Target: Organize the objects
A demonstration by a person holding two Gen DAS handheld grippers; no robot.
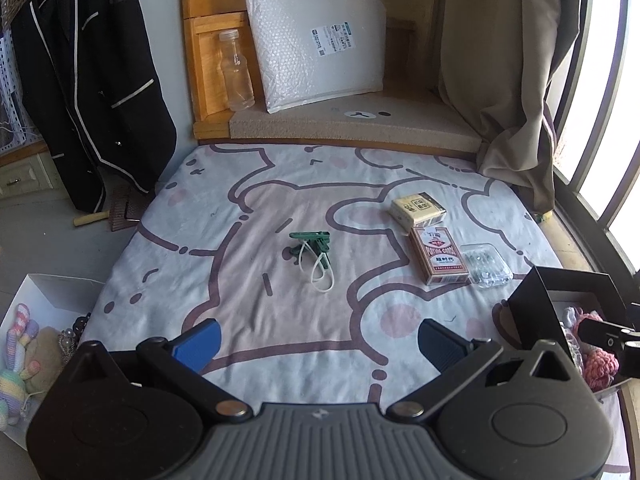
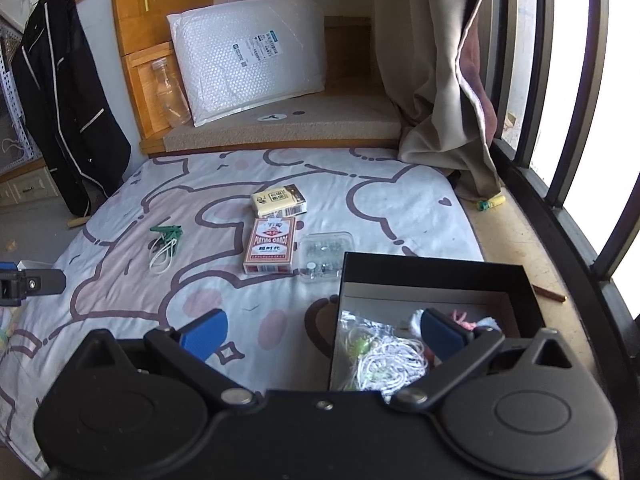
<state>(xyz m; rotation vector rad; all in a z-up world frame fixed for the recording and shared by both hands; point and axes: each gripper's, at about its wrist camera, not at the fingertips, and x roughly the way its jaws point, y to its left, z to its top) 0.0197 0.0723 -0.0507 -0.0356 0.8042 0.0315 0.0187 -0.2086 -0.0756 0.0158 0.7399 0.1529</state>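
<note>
Black box (image 2: 432, 276) walls frame a bag of white cord right beneath the right gripper (image 2: 320, 334), a look inside that the left wrist view lacks. Only the left view shows the white box (image 1: 44, 292) of soft toys left of the left gripper (image 1: 318, 340). Both grippers gape wide, empty, touching nothing; the green clip (image 1: 310, 242), red card deck (image 1: 438, 256) and clear case (image 1: 486, 266) lie ahead of them.

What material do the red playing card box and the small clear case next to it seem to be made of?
Red playing card box: apparently printed cardboard with a slight sheen, judging by its flat faces, sharp folded edges and printed lettering.
Small clear case: probably hard transparent plastic, glossy; its contents show through and its rim catches the light.
</note>
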